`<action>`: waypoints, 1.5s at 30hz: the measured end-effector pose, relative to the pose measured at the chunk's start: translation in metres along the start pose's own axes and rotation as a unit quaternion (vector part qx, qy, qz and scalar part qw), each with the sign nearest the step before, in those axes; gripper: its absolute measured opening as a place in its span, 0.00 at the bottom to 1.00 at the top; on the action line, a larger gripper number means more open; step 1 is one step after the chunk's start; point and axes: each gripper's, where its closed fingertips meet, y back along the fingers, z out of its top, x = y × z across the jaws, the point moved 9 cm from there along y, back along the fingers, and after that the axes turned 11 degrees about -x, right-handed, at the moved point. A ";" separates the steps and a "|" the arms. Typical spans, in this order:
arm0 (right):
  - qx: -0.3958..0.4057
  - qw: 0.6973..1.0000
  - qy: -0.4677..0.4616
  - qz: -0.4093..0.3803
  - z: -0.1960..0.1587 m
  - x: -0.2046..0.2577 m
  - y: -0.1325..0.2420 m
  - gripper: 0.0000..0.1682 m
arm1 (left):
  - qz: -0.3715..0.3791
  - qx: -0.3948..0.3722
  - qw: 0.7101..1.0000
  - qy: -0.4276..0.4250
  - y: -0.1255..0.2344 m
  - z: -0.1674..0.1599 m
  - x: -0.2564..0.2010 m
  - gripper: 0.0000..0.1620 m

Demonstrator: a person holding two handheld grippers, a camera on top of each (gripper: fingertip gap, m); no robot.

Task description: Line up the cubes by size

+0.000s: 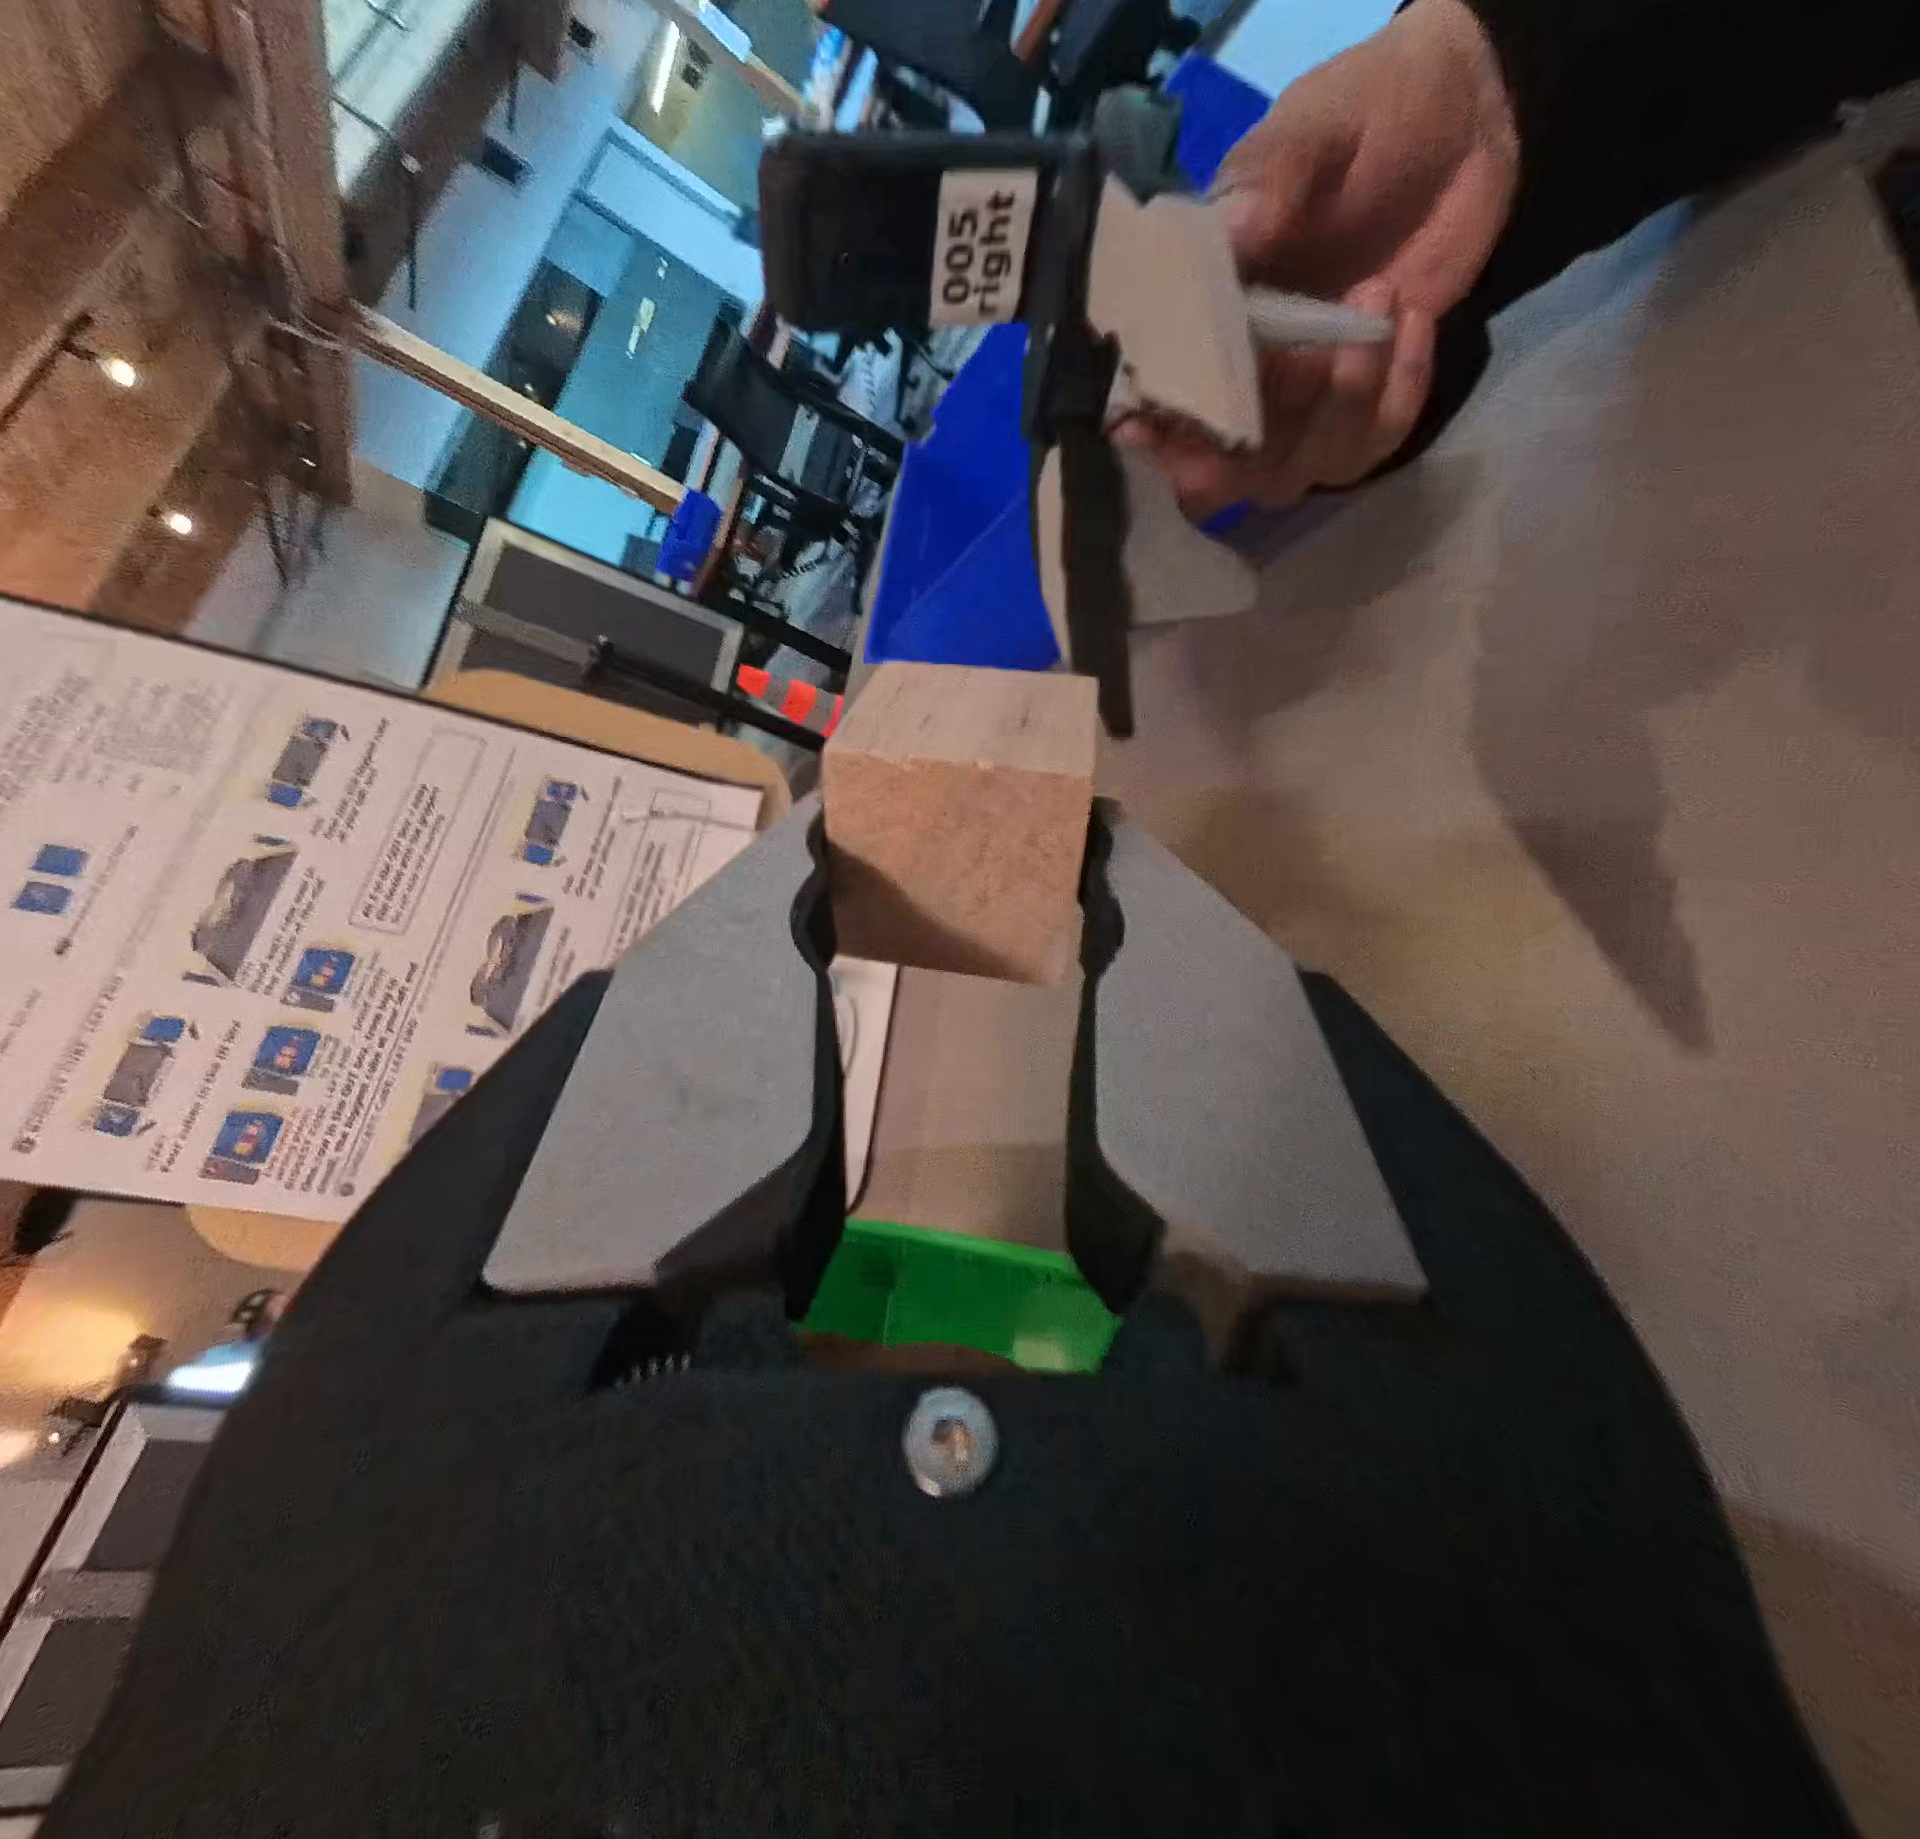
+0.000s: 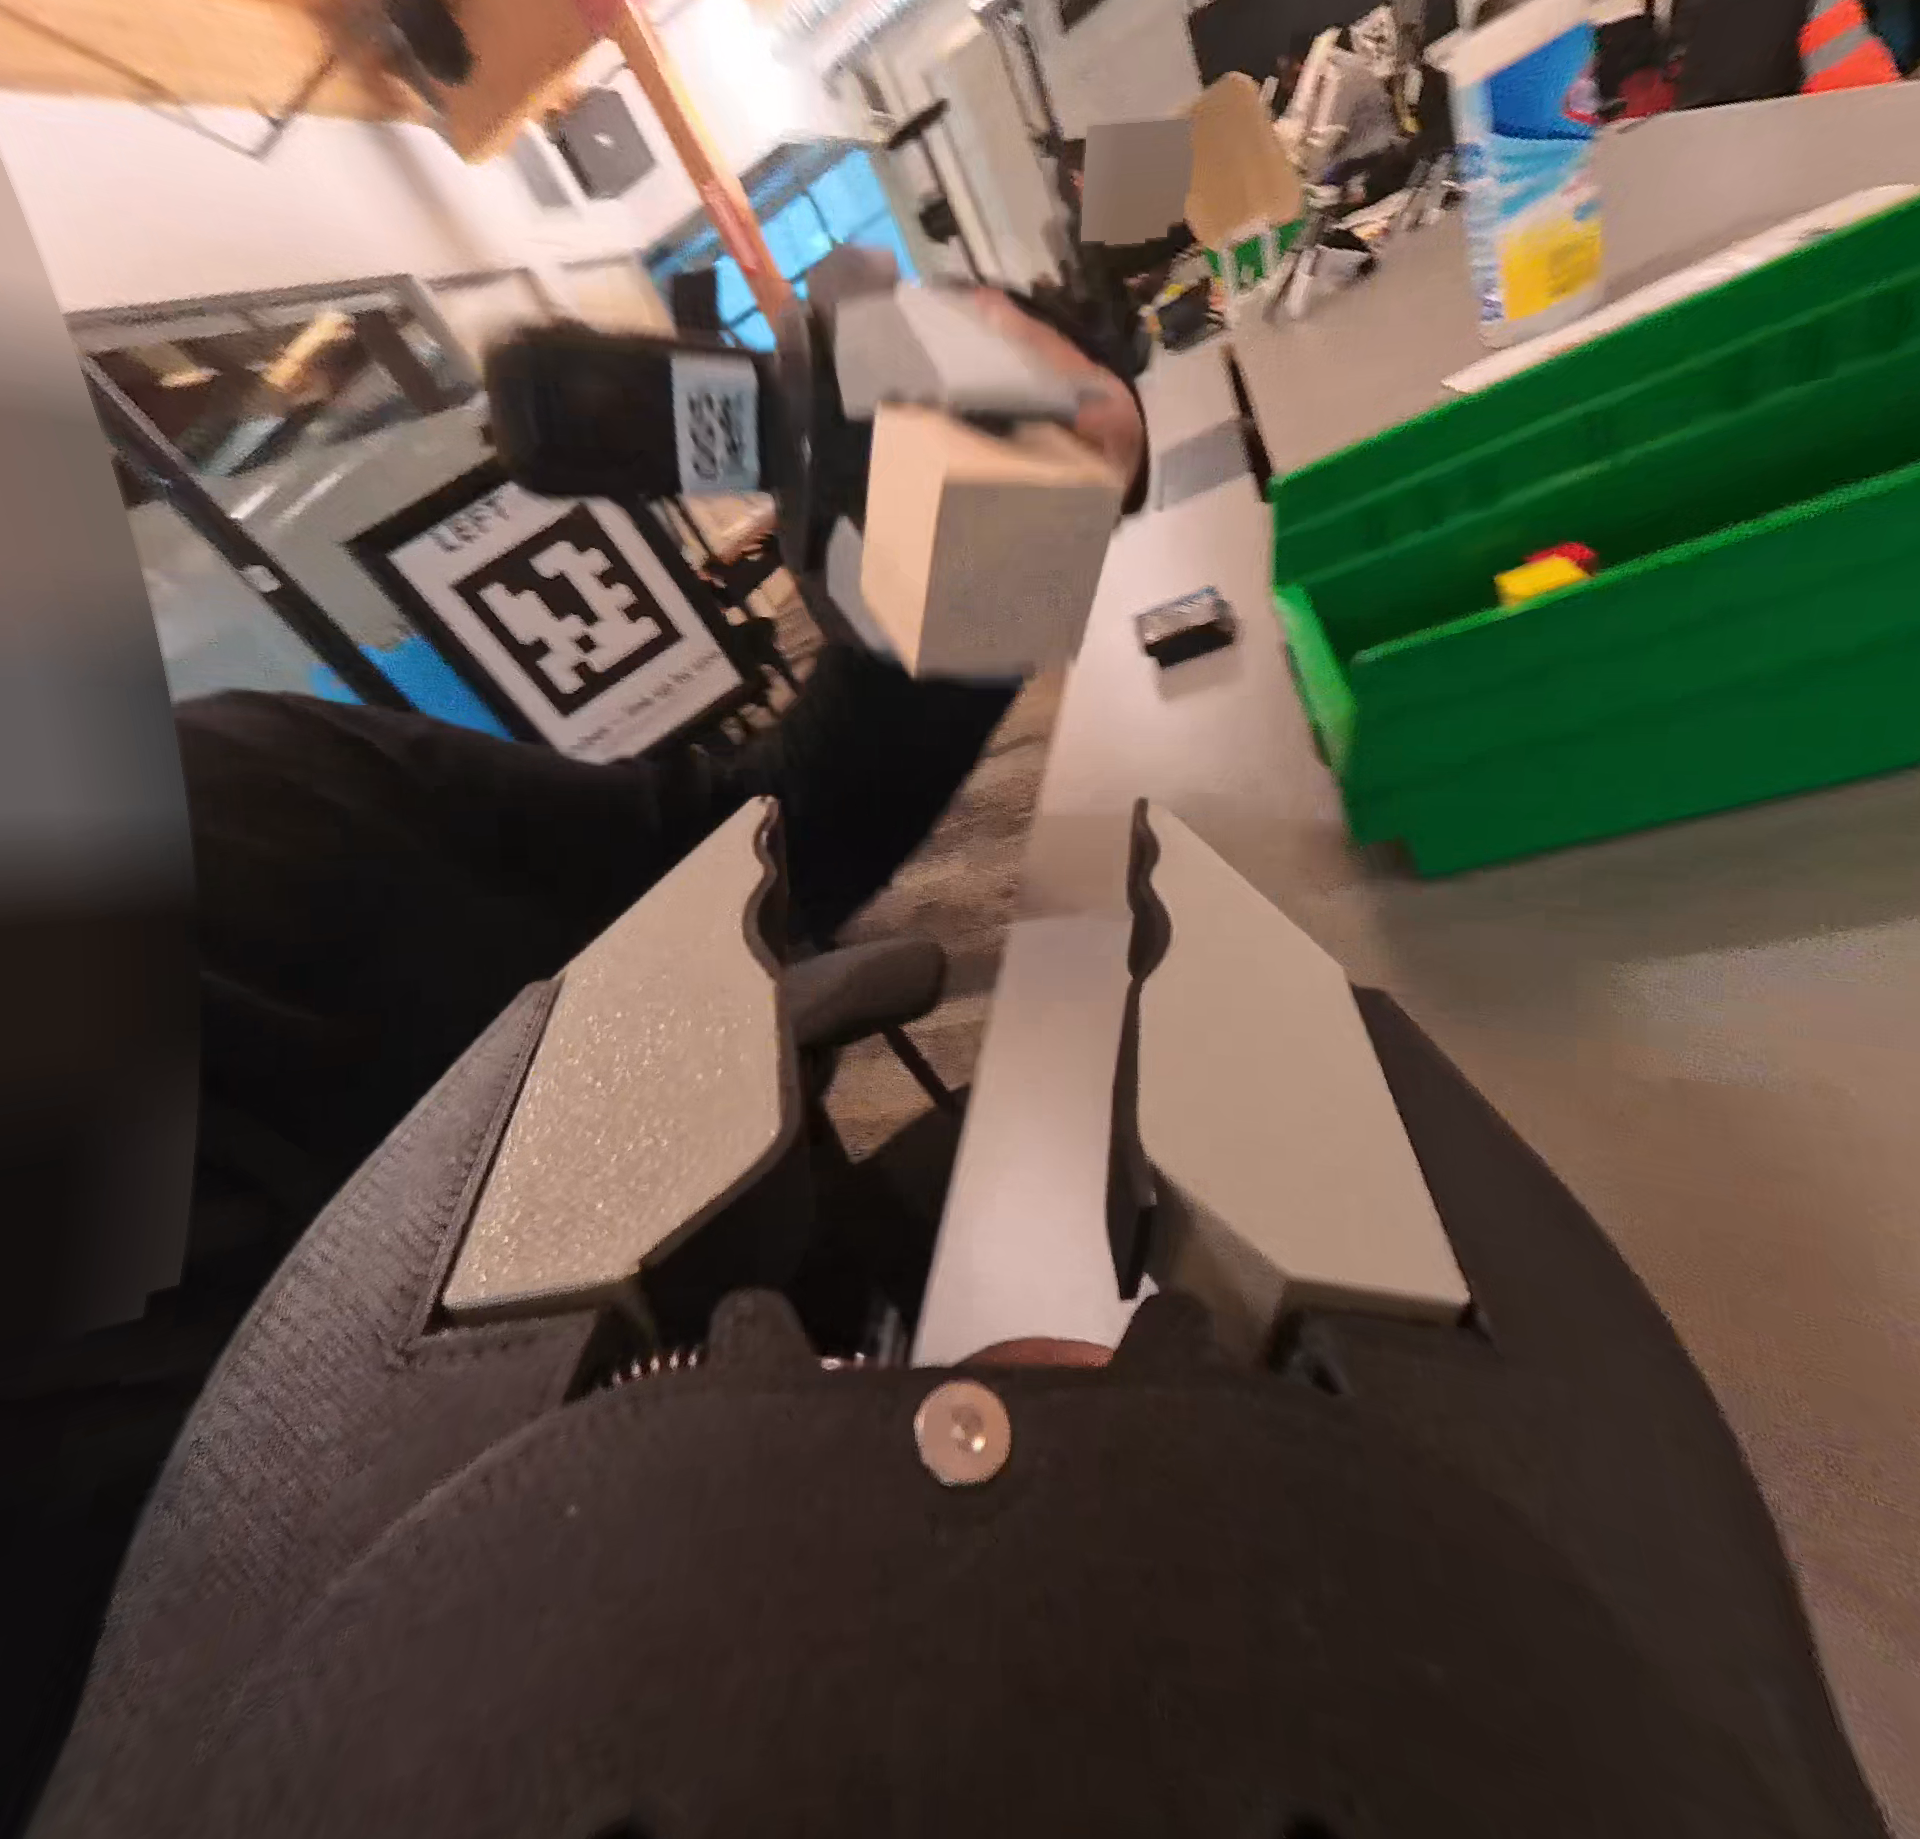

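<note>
My left gripper (image 1: 956,885) is shut on a light wooden cube (image 1: 961,823), gripped by two opposite faces between the grey fingers. The view is rolled sideways. In the right wrist view the same cube (image 2: 987,553) shows blurred, held in the air by the left gripper just off the left edge of the grey table (image 2: 1558,1062). My right gripper (image 2: 956,833) is open and empty, pointing along the table edge towards the cube. It also shows farther off in the left wrist view (image 1: 1101,584), held by a hand (image 1: 1371,231). No other cubes are in sight.
Green bins (image 2: 1610,709) stand on the table at the right, one holding a yellow and red object (image 2: 1538,574). A small black object (image 2: 1184,626) lies near the table edge. A white and blue canister (image 2: 1527,158) stands behind. A blue bin (image 1: 966,542) and a printed sheet (image 1: 312,906) show.
</note>
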 end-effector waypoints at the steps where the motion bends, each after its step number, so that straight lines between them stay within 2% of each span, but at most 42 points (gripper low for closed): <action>1: 0.001 1.000 0.002 0.012 0.001 0.009 -0.004 0.38 | 0.013 -0.012 1.000 -0.006 -0.001 0.011 -0.011 0.27; 8: 0.038 0.997 0.057 0.024 -0.006 0.056 -0.029 0.37 | 0.074 -0.085 0.994 -0.010 0.002 0.048 -0.055 0.27; 13: 0.007 0.996 -0.030 0.080 -0.013 0.058 -0.036 0.25 | 0.064 -0.105 0.992 -0.026 0.004 0.061 -0.063 0.27; 15: 0.003 0.994 -0.053 0.095 -0.014 0.056 -0.036 0.25 | 0.063 -0.109 0.992 -0.020 0.004 0.062 -0.063 0.27; 19: 0.012 0.997 -0.032 0.065 -0.014 0.054 -0.036 0.25 | 0.065 -0.096 0.993 -0.010 0.001 0.056 -0.064 0.27; 22: 0.031 0.999 0.023 0.021 -0.009 0.055 -0.028 0.25 | 0.065 -0.076 0.995 -0.014 -0.002 0.049 -0.068 0.27; 23: 0.035 0.998 0.044 0.006 -0.003 0.056 -0.020 0.25 | 0.064 -0.075 0.995 -0.008 0.001 0.047 -0.068 0.26; 24: 0.030 0.997 0.068 -0.016 0.005 0.057 -0.006 0.25 | 0.065 -0.080 0.995 0.006 0.005 0.044 -0.066 0.19; 25: 0.013 0.995 0.093 -0.045 0.017 0.057 0.013 0.25 | 0.064 -0.091 0.994 0.026 0.011 0.042 -0.064 0.08; 26: -0.002 0.991 0.112 -0.075 0.030 0.057 0.036 0.25 | 0.061 -0.099 0.992 0.043 0.017 0.040 -0.062 0.07; 27: -0.008 0.984 0.134 -0.115 0.044 0.056 0.061 0.24 | 0.063 -0.099 0.991 0.057 0.023 0.037 -0.060 0.00; 29: 0.030 0.955 0.203 -0.215 0.069 0.049 0.116 0.24 | 0.086 -0.070 0.992 0.067 0.029 0.027 -0.051 0.00; 30: 0.066 0.932 0.227 -0.275 0.080 0.040 0.144 0.25 | 0.106 -0.052 0.991 0.068 0.031 0.024 -0.047 0.00; 32: 0.168 0.866 0.278 -0.380 0.093 0.019 0.194 0.25 | 0.121 -0.033 0.989 0.076 0.029 0.018 -0.042 0.00; 34: 0.274 0.810 0.303 -0.421 0.094 -0.003 0.231 0.24 | 0.132 -0.032 0.988 0.073 0.024 0.018 -0.041 0.00; 36: 0.362 0.787 0.277 -0.415 0.089 -0.025 0.252 0.25 | 0.127 -0.032 0.989 0.068 0.018 0.019 -0.043 0.00; 39: 0.463 0.759 0.247 -0.385 0.075 -0.054 0.263 0.25 | 0.115 -0.031 0.991 0.064 0.010 0.020 -0.047 0.00; 45: 0.573 0.733 0.195 -0.310 0.042 -0.100 0.254 0.25 | 0.113 0.000 0.991 0.075 0.005 0.007 -0.048 0.00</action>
